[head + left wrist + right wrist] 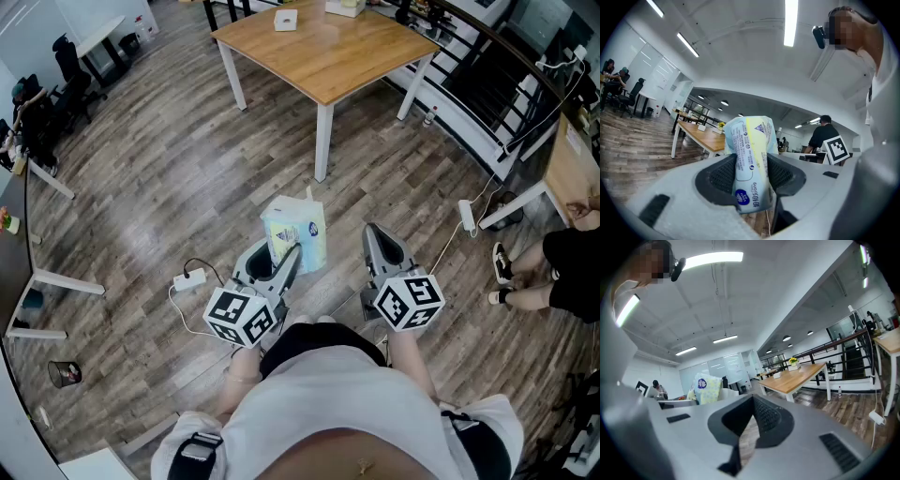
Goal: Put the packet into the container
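A pale blue and yellow packet with print on it stands upright between the jaws of my left gripper, which is shut on its lower half. In the left gripper view the packet fills the space between the dark pads, and its top sticks out past them. My right gripper is held level beside it, a little to the right, shut with nothing in it. The right gripper view shows that gripper with its tips together and the packet off to the left. Both are held over the wooden floor. No container is identifiable in any view.
A wooden table with white legs stands ahead, with a small white box on it. Power strips and cables lie on the floor. A seated person's legs are at the right. A small bin stands at the left.
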The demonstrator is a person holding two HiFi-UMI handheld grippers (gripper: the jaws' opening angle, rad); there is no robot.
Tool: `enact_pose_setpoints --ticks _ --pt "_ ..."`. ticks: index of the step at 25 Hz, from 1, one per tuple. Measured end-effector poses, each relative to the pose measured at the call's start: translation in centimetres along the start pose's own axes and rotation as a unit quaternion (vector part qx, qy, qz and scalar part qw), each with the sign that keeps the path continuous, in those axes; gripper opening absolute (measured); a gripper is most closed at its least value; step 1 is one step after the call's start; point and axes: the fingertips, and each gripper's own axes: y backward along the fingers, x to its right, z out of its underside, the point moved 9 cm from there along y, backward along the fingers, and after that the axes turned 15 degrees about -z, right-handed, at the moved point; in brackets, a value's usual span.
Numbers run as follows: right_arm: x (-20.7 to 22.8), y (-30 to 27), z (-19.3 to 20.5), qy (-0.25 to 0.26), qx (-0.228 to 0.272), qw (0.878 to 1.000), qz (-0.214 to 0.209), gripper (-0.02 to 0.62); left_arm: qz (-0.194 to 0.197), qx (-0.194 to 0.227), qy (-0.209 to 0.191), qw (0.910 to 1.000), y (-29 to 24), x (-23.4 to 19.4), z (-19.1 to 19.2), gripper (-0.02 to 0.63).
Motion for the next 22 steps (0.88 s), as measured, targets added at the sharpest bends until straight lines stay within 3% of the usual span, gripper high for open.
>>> enact_pose_setpoints --ticks 11,22 --pt "-0.2 -1.1 0.4 -0.001 0.002 1.0 -0.009 0.012 -0.003 -0.001 -0.015 0.9999 -0.3 -0.7 -0.2 0.189" --pt "-0.7 -4.0 -1.4 0.016 0.014 1.0 -0.016 0.012 0.005 0.026 -0.022 0.9994 -1.4 -1.0 -2.0 0.189"
